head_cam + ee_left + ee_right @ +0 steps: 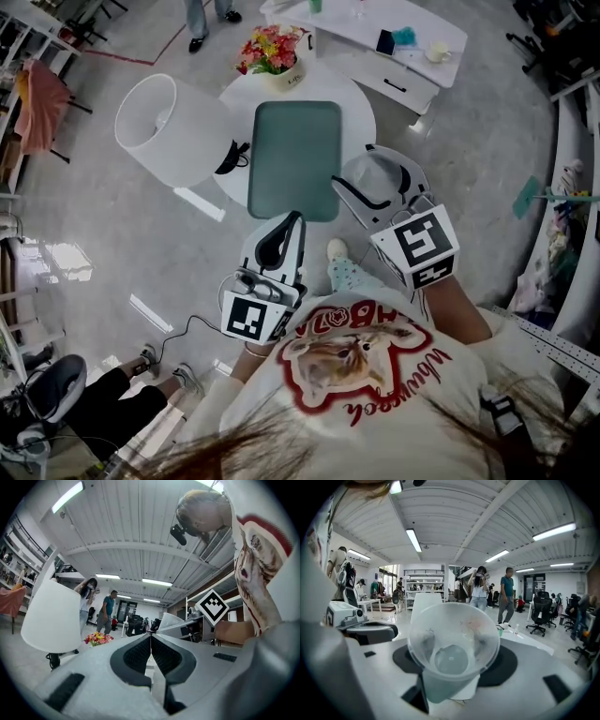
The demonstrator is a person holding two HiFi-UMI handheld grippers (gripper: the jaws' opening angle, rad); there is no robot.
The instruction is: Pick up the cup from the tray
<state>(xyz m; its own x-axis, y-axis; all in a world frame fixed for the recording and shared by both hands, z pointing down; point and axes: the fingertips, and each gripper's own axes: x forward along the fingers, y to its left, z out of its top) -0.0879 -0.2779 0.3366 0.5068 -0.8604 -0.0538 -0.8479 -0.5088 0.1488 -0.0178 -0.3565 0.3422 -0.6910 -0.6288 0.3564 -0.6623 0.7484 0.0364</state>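
Note:
A clear plastic cup (373,174) sits between the jaws of my right gripper (382,190), held in the air just right of the green tray (293,157). In the right gripper view the cup (453,641) fills the middle with its mouth toward the camera, and the right gripper (454,670) is shut on its sides. Nothing lies on the tray. My left gripper (293,221) hovers at the tray's near edge. Its jaws meet in the left gripper view (151,641) with nothing between them.
The tray lies on a round white table (356,105) with a flower pot (272,52) at its far edge. A white chair (173,129) stands at the left, a second white table (403,37) at the back. Two people (490,592) stand far off.

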